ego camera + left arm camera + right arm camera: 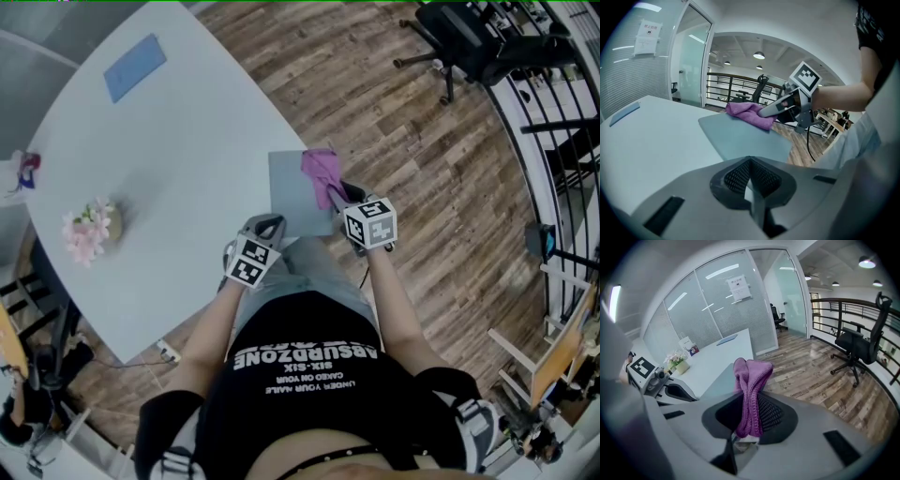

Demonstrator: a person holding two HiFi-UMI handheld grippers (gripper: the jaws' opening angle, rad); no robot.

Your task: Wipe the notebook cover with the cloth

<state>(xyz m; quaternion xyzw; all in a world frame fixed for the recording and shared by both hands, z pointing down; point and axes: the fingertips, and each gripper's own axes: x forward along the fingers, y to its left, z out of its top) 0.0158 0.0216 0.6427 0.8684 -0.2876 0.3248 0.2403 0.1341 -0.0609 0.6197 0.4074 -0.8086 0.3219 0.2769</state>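
Observation:
A grey-blue notebook lies at the near edge of the white table, partly overhanging it. My right gripper is shut on a purple cloth, which rests on the notebook's far right corner. In the right gripper view the cloth stands bunched between the jaws of that gripper. My left gripper is shut and holds nothing, hovering by the notebook's near left corner. The left gripper view looks past that gripper at the notebook, the cloth and the right gripper.
A pot of pink flowers stands on the table's left side, and a blue flat item lies at its far side. An office chair stands on the wooden floor by a black railing.

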